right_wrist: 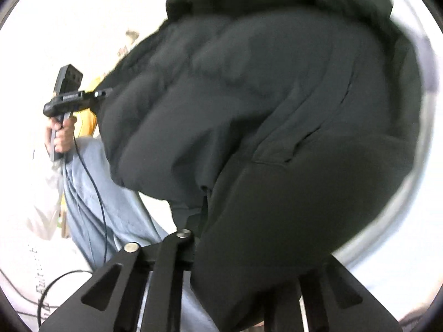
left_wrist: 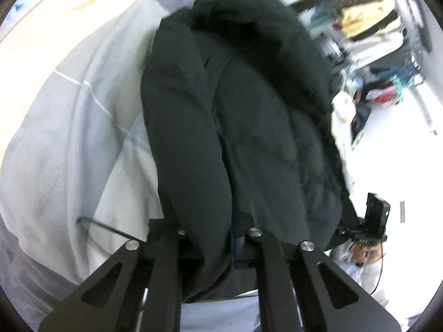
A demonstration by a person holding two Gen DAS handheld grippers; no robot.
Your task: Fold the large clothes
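Note:
A large black padded jacket [left_wrist: 243, 116] hangs lifted between both grippers and fills most of each view; it also shows in the right wrist view [right_wrist: 277, 116]. My left gripper [left_wrist: 218, 238] is shut on one edge of the jacket, with cloth bunched between its arms. My right gripper [right_wrist: 241, 243] is shut on another edge, and the cloth drapes over and hides its right finger. The right gripper's body shows at the right in the left wrist view [left_wrist: 373, 221]. The left gripper's body shows at the left in the right wrist view [right_wrist: 69, 96].
A pale grey sheet [left_wrist: 72, 144] covers the surface under the jacket. Piles of coloured clothes [left_wrist: 368, 25] lie at the far right on a white floor [left_wrist: 393, 152]. The person's jeans [right_wrist: 97, 193] and a cable [right_wrist: 91, 182] hang at left.

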